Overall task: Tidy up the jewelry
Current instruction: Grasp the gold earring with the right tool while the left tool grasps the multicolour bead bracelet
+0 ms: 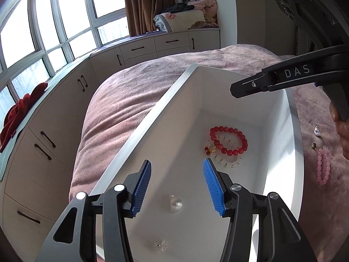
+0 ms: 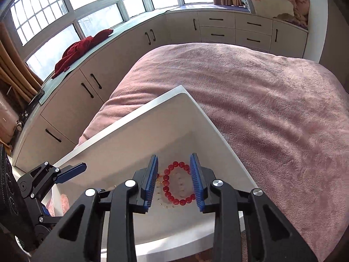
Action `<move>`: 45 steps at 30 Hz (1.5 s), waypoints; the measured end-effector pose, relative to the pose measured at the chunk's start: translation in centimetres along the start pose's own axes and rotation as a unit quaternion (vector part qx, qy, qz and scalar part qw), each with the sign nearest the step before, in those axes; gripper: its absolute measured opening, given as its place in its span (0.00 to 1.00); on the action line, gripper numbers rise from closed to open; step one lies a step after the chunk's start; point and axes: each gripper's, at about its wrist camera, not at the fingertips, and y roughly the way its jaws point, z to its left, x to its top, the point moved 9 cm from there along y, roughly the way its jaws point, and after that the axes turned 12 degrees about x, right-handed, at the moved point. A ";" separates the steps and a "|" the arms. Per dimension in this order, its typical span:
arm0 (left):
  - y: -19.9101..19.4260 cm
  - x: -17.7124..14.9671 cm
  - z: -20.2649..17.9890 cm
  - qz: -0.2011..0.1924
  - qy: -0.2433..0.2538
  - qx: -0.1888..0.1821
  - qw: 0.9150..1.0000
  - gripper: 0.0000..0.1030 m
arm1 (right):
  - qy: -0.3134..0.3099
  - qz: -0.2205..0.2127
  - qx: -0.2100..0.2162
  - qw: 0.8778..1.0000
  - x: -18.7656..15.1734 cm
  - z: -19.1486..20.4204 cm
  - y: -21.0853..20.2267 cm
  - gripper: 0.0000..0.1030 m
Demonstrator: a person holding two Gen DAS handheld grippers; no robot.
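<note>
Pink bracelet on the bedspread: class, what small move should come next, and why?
Probably swing the right gripper, jaws open and empty, out of the white box toward the pink bracelet. The red bracelet already lies inside, while the pink one sits outside.

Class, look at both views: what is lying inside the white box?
Inside the white box lie a red bead bracelet overlapping a white bead bracelet, a pearl and a small clear trinket. The hand-held grippers hide part of the floor.

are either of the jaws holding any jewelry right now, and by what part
Nothing is held. Both the left gripper and right gripper stand open over the white box; the red bracelet lies loose on its floor.
</note>
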 end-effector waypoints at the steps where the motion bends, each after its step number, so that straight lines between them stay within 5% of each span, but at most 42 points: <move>1: -0.1 0.2 0.0 -0.002 -0.003 0.000 1.000 0.53 | -0.006 -0.005 -0.002 1.000 0.1 0.1 -0.7 0.42; 6: -1.5 1.4 -0.1 -0.028 -0.010 0.005 1.000 0.71 | -0.034 -0.024 -0.027 0.999 0.3 -0.2 -4.4 0.49; 11: -4.4 2.8 -2.0 -0.078 0.003 -0.006 0.997 0.77 | -0.027 -0.038 -0.052 0.998 -0.3 -2.0 -8.1 0.54; 20: -11.8 4.5 -9.3 -0.174 0.036 -0.097 0.979 0.78 | 0.000 -0.033 -0.103 0.994 -4.4 -7.5 -13.7 0.55; 26: -12.1 2.6 -15.1 -0.167 0.097 -0.110 0.975 0.76 | 0.011 0.000 -0.130 0.991 -8.9 -10.6 -14.7 0.55; 32: -10.0 -0.1 -19.5 -0.144 0.148 -0.104 0.973 0.64 | 0.000 0.057 -0.130 0.990 -13.7 -11.5 -12.6 0.47; 36: -8.0 -1.4 -21.1 -0.116 0.156 -0.105 0.975 0.54 | 0.000 0.082 -0.116 0.990 -15.8 -11.7 -10.9 0.40; 45: -2.0 -2.6 -21.9 -0.052 0.147 -0.089 0.984 0.53 | 0.003 0.128 -0.108 0.986 -18.1 -12.9 -6.9 0.39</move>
